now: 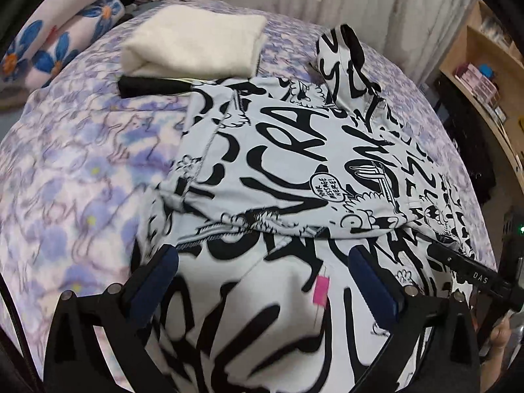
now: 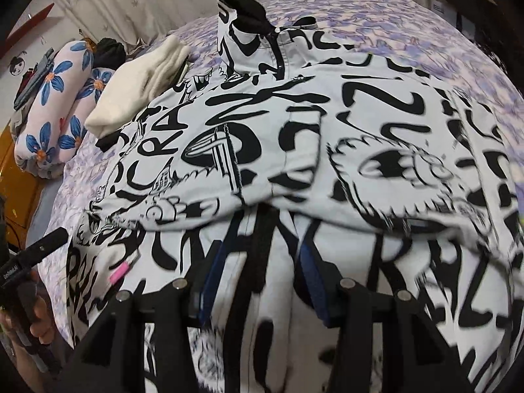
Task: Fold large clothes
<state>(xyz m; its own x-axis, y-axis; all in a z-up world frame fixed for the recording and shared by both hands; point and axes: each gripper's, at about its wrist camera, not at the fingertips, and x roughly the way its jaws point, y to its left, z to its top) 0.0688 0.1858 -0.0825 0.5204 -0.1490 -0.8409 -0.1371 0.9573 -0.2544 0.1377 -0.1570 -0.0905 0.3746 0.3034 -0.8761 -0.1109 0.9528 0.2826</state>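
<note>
- The left gripper [image 1: 263, 258], low in the left wrist frame, has its blue-padded jaws spread wide. Both pads rest on or hover just over the near layer of cloth; nothing is pinched between them.
- The right gripper [image 2: 258, 242], at the bottom centre of the right wrist frame, is narrower. A raised ridge of cloth runs up between its pads, but blur stops me telling whether it is actually clamped.
- The white cotton garment printed with black graffiti lettering [image 1: 294, 150] lies directly ahead of both grippers, partly folded, its upper flap's edge crossing just beyond the fingertips. A black-cuffed sleeve [image 1: 344, 52] stands up at the far end.
- Its long axis runs away from the grippers, toward the top of each frame, over the lilac floral bedspread [image 1: 75, 170].
- Both grippers are about equally near; the near hem looks like the next grasp.
- A folded cream fleece [image 1: 193, 46] sits upper left, touching the garment's far corner.
</note>
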